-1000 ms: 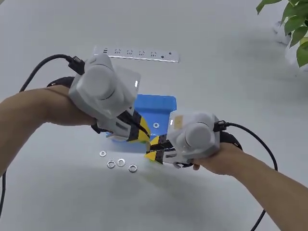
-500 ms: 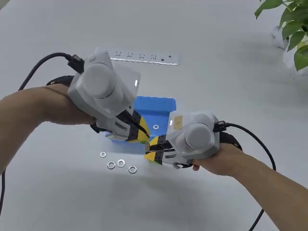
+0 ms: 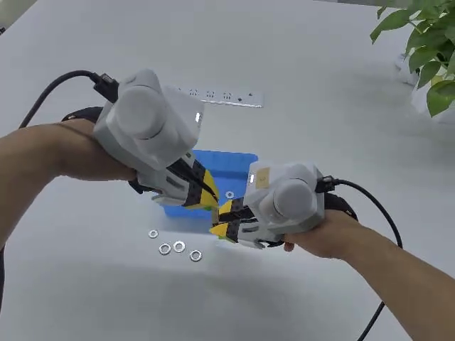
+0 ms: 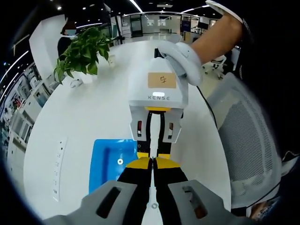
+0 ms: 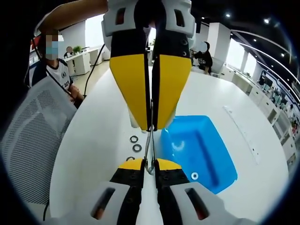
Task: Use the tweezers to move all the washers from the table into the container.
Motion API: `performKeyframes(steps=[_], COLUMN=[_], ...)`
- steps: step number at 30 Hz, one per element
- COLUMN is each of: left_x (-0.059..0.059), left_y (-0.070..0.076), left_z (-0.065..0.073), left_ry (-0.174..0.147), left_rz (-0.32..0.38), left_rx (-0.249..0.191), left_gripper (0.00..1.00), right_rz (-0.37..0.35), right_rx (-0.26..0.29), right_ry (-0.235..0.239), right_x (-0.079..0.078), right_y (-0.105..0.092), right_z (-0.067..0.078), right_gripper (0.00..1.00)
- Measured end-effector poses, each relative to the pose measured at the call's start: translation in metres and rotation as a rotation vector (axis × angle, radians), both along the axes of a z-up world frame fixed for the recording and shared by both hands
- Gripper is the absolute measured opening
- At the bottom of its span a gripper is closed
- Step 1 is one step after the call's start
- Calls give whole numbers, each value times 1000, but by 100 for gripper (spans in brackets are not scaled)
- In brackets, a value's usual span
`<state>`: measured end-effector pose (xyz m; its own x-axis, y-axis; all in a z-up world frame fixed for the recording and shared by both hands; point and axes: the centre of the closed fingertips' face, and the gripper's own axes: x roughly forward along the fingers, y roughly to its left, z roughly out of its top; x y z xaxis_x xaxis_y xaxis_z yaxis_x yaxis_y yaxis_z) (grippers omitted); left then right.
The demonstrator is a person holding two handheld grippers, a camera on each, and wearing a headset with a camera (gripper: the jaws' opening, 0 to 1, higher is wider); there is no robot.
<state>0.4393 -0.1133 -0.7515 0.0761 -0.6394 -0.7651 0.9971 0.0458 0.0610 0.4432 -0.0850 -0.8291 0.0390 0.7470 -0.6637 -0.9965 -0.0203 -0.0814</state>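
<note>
Right gripper view: our left gripper (image 5: 151, 127) and right gripper (image 5: 149, 165) both clench the tweezers (image 5: 148, 147) beside the container (image 5: 206, 140), seemingly re-seating our grip before lifting washers (image 5: 137, 147).

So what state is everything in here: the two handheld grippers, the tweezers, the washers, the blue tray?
Thin metal tweezers: clamped by both grippers, off the table.
Left gripper: shut on the tweezers.
Right gripper: shut on the tweezers.
Blue plastic container: open-topped, one washer inside.
Four small metal washers: flat on the white table, outside the container.
</note>
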Motion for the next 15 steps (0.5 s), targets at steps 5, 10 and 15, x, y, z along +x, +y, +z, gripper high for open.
performKeyframes(steps=[5, 10, 15], left_x=[2, 8, 16], left_y=[2, 4, 7], left_z=[9, 18, 25], left_ry=[-15, -37, -55], left_rz=[5, 8, 12], left_rx=[-1, 1, 3], left_gripper=[5, 5, 5], right_rz=[2, 2, 3], right_rx=[8, 17, 24], right_ry=[-14, -33, -49], right_x=[4, 11, 20], right_y=[3, 6, 8], right_z=[9, 19, 26], right_gripper=[11, 11, 11])
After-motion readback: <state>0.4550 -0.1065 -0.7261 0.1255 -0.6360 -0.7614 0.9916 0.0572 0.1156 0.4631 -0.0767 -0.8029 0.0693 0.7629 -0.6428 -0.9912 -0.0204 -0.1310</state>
